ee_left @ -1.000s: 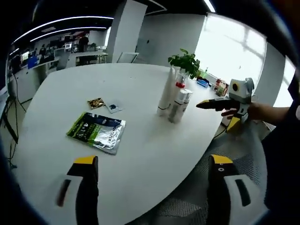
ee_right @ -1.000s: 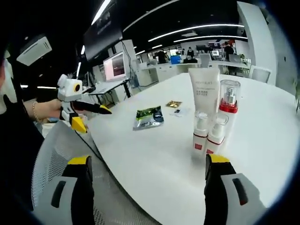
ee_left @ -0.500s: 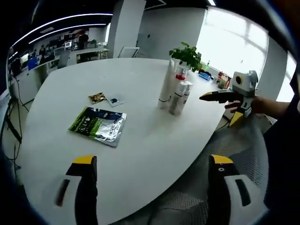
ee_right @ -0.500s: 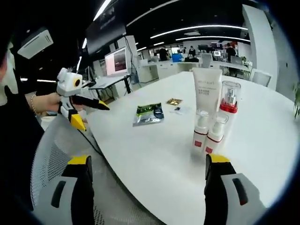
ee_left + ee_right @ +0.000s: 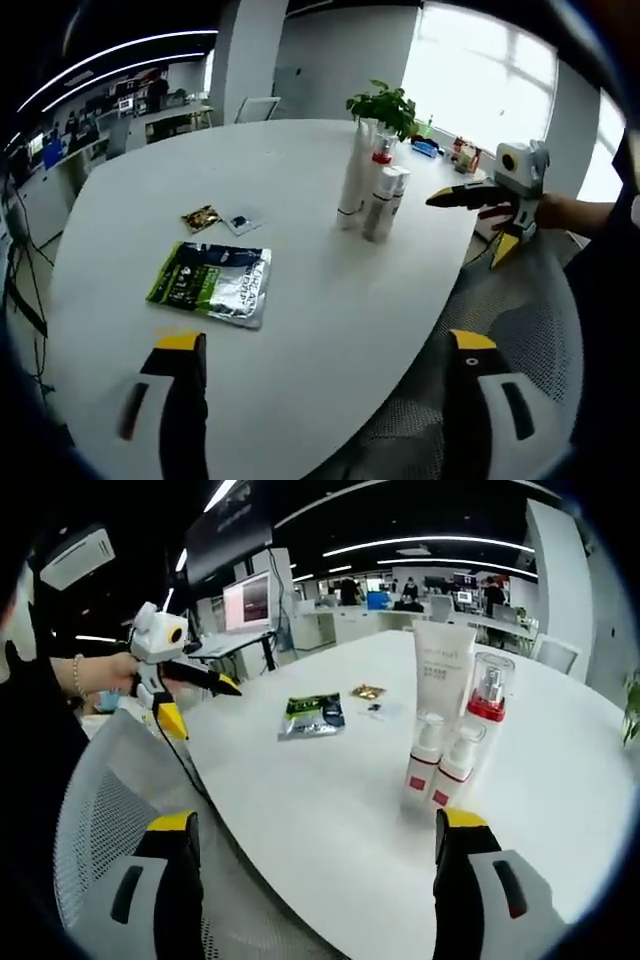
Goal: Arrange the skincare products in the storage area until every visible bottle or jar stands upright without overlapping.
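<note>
Four skincare products stand upright in a tight cluster on the white table (image 5: 300, 330): a tall white tube (image 5: 443, 670), a clear bottle with a red collar (image 5: 490, 695), and two small white pump bottles (image 5: 422, 765) (image 5: 455, 770). In the left gripper view the same tube (image 5: 352, 185) and small bottles (image 5: 378, 205) stand at the table's far right side. My left gripper (image 5: 325, 342) is open over the near table edge with nothing between its jaws. My right gripper (image 5: 318, 822) is open too, a short way from the bottles. The right gripper (image 5: 480, 195) hovers beside the cluster, apart from it.
A green and silver sachet pack (image 5: 212, 283) lies flat mid-table, with a gold sachet (image 5: 203, 217) and a small card (image 5: 240, 222) behind it. A potted plant (image 5: 385, 105) stands behind the bottles. A grey mesh chair (image 5: 110, 790) sits at the table's edge. The left gripper (image 5: 190, 675) hangs off the table's left edge.
Both views have shifted a little with the hands. The bottles and sachets stay where they were. Both grippers remain open and hold nothing.
</note>
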`<move>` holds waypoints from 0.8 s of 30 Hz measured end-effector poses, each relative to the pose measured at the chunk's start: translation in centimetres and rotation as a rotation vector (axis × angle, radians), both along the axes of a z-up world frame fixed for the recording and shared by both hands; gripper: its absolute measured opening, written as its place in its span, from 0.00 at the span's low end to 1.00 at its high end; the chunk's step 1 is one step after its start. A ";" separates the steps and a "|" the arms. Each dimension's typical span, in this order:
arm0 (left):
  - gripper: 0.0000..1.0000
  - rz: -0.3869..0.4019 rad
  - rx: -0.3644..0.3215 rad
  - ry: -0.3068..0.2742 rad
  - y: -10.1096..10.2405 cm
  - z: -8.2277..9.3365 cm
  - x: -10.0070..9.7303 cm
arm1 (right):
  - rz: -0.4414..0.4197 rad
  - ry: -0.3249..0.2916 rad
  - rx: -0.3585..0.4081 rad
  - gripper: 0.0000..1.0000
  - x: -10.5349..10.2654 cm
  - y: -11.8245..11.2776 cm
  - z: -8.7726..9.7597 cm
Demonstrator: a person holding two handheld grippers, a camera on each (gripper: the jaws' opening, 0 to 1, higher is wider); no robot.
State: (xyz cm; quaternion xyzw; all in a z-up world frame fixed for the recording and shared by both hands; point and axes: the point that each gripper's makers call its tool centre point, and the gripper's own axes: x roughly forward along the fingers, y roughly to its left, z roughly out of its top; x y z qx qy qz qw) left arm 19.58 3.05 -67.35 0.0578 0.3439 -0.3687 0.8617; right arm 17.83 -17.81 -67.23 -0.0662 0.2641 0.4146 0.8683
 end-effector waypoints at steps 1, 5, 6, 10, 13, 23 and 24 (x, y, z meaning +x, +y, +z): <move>0.93 -0.008 0.011 -0.005 -0.1 0.1 0.3 | -0.004 -0.001 0.000 0.97 0.1 -0.1 0.0; 0.91 -0.052 0.049 -0.001 0.5 0.0 2.2 | -0.020 0.005 -0.002 0.97 0.2 -0.4 -0.1; 0.92 -0.072 0.057 0.000 0.5 0.0 2.5 | -0.026 0.002 0.000 0.97 0.3 -0.5 -0.1; 0.91 -0.124 0.111 -0.010 0.8 -0.3 4.3 | -0.050 0.010 0.031 0.96 0.5 -0.7 0.2; 0.89 -0.154 0.149 -0.002 1.4 -0.8 5.6 | -0.060 0.014 0.035 0.96 0.6 -0.9 0.2; 0.89 -0.324 0.306 0.032 1.7 -3.1 9.4 | -0.079 0.026 0.025 0.95 0.9 -1.3 0.0; 0.89 -0.340 0.331 0.035 2.0 -3.4 9.8 | -0.082 0.028 0.025 0.95 0.9 -1.3 0.0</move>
